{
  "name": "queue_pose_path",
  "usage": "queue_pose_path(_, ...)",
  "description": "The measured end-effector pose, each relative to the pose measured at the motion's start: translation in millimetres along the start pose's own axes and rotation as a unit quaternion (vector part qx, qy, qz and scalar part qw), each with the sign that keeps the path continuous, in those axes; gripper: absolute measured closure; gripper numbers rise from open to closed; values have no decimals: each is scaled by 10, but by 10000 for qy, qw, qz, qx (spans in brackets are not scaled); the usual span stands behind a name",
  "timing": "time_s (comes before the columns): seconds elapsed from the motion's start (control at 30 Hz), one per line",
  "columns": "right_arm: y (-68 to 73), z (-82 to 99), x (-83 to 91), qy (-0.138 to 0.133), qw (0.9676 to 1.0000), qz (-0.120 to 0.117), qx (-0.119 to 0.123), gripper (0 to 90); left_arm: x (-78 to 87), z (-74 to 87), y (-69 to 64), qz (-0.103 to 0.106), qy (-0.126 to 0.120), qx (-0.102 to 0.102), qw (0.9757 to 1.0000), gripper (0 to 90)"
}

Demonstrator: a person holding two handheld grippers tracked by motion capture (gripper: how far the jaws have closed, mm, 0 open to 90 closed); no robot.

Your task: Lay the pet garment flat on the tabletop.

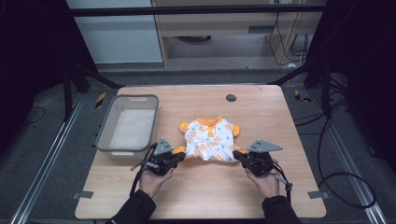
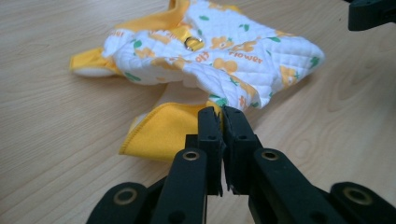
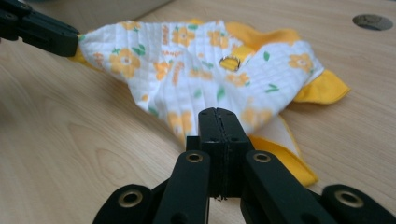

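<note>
A small quilted white garment (image 1: 210, 137) with orange flowers and yellow trim lies on the wooden table (image 1: 210, 196), its near edge raised. My left gripper (image 1: 182, 156) is shut on its near left corner. In the left gripper view the jaws (image 2: 222, 112) pinch the hem where the white quilting (image 2: 224, 51) meets a yellow flap. My right gripper (image 1: 236, 155) is shut on the near right corner. Its jaws (image 3: 218, 112) close on the edge of the cloth (image 3: 196, 65). A person's hands hold both grippers from the table's near side.
A grey plastic bin (image 1: 105, 135) stands at the table's left, just beyond the left gripper. A round dark cable hole (image 1: 230, 98) sits near the far edge. Black frame bars and cables surround the table. Bare wood lies in front of the hands.
</note>
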State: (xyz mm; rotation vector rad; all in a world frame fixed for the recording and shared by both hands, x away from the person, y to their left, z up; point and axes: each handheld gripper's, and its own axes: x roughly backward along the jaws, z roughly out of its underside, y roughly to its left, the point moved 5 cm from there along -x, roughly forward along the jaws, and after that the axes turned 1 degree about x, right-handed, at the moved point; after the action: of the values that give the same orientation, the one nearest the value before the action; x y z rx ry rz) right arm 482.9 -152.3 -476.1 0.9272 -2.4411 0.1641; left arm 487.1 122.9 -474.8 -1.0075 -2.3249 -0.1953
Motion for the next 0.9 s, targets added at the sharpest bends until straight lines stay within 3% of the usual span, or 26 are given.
queue_pose_path(0.13, 73, 32, 63, 46, 9998, -25, 209, 900, 25, 43, -55, -16, 117, -158, 9998, 864)
queue_pose_path(0.17, 75, 58, 53, 113, 9996, 11, 277, 876, 12, 58, -58, -18, 146, -164, 9998, 864)
queue_pose_path(0.27, 29, 150, -27, 212, 9986, 226, 418, 680, -28, 94, -58, -1, 242, -160, 9996, 864)
queue_pose_path(0.43, -25, 329, -205, 567, 9973, 219, 415, 605, -58, 121, -55, -28, 337, -181, 9993, 864)
queue_pose_path(0.53, -41, 385, -306, 758, 9958, 272, 438, 624, -87, 152, -37, -43, 409, -142, 9991, 864)
queue_pose_path(0.7, -26, 358, -321, 840, 9957, 164, 353, 802, -73, 140, -52, -10, 355, -144, 9993, 864)
queue_pose_path(0.8, 31, 274, -210, 677, 9971, 86, 349, 827, 1, 96, -88, 26, 228, -142, 9996, 864)
queue_pose_path(0.9, 109, 130, 3, 321, 9988, -122, 357, 832, 112, 24, -135, 98, 38, -173, 9998, 865)
